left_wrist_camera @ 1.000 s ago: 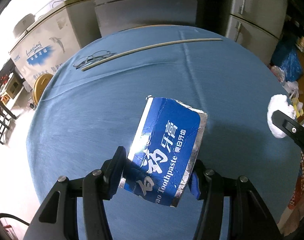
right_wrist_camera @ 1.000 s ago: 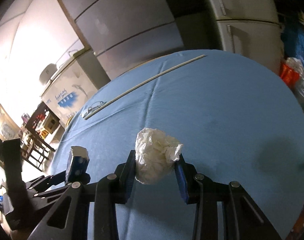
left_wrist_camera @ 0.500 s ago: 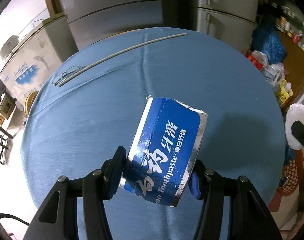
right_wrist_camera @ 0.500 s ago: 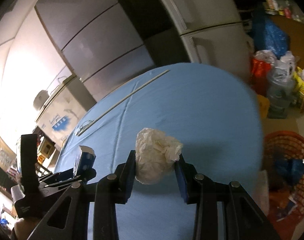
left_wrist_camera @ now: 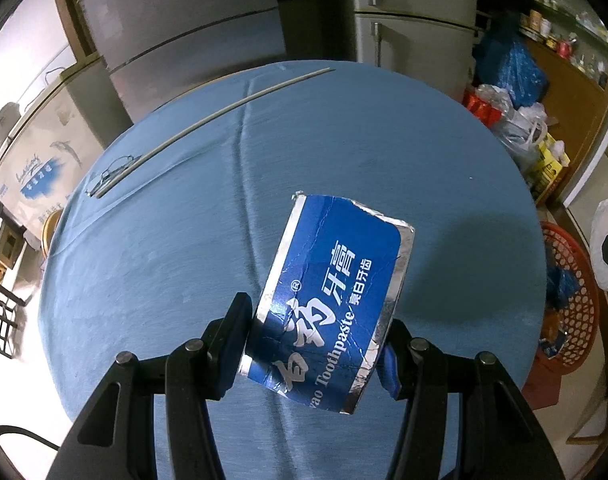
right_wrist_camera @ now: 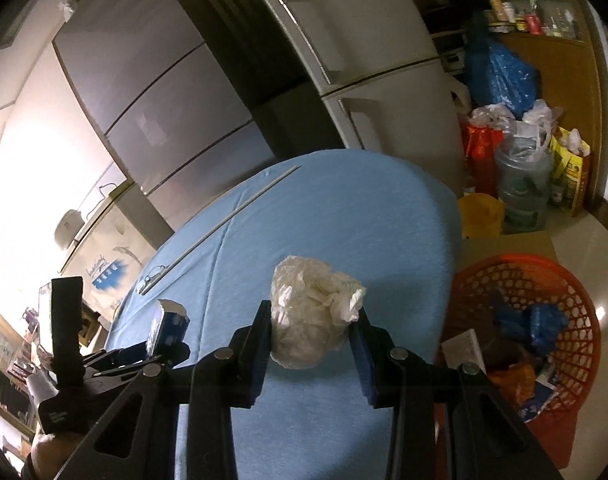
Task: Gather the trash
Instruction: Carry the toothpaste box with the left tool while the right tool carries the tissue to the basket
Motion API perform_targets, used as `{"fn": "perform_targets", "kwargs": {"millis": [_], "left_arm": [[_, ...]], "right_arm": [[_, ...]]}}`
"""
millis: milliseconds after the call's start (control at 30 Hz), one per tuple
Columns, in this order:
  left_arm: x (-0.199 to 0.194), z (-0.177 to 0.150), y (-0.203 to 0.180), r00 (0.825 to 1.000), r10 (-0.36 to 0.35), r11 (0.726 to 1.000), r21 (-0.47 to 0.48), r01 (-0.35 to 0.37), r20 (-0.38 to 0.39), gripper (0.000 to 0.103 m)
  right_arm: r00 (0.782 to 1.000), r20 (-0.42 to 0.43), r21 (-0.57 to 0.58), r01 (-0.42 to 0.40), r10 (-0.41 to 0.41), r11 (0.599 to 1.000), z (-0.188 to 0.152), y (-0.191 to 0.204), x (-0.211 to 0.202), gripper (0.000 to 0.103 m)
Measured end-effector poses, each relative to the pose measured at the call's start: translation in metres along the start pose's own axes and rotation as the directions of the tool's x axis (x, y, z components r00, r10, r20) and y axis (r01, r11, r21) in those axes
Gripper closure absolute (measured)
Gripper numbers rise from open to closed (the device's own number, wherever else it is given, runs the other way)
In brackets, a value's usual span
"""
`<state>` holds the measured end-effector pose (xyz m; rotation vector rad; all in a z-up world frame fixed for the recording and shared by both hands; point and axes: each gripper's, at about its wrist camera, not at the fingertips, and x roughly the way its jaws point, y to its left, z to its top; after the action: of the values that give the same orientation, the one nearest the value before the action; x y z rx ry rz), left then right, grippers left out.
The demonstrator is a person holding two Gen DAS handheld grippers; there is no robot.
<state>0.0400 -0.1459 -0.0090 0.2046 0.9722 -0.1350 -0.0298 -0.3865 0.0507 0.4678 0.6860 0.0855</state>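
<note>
A crumpled blue and silver toothpaste box (left_wrist_camera: 335, 288) is clamped between the pads of my left gripper (left_wrist_camera: 311, 340), held above the round blue-clothed table (left_wrist_camera: 184, 248). My right gripper (right_wrist_camera: 313, 340) is shut on a crumpled white paper wad (right_wrist_camera: 311, 316), also above the table near its right edge. In the right wrist view the left gripper (right_wrist_camera: 166, 340) with the box (right_wrist_camera: 168, 322) shows at the lower left. An orange mesh basket (right_wrist_camera: 543, 280) with trash in it stands on the floor right of the table, also seen as the basket (left_wrist_camera: 575, 292) at the left wrist view's right edge.
A long thin white rod (left_wrist_camera: 208, 120) and a pair of glasses (left_wrist_camera: 112, 176) lie at the table's far side. Grey fridges (right_wrist_camera: 343, 60) stand behind. Bags, a water jug (right_wrist_camera: 523, 188) and a yellow bin (right_wrist_camera: 481, 216) crowd the floor at the right.
Both grippers have swung toward the right with their loads still clamped. The orange basket and floor clutter have come into view at the right; the table has slid leftward in both views.
</note>
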Motion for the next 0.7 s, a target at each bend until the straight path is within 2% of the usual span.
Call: {"fn": "perform_targets", "kwargs": {"millis": [400, 700], "left_arm": [[-0.005, 0.007, -0.028, 1.000, -0.024, 0.998, 0.052, 0.024, 0.011, 0.046], [-0.002, 0.012, -0.056, 0.999, -0.050, 0.993, 0.104, 0.049, 0.009, 0.046]], "right_arm": [[0.998, 0.036, 0.031, 0.043, -0.044, 0.999, 0.006, -0.019, -0.015, 0.064], [0.994, 0.043, 0.087, 0.097, -0.101, 0.992, 0.006, -0.052, -0.026, 0.064]]}}
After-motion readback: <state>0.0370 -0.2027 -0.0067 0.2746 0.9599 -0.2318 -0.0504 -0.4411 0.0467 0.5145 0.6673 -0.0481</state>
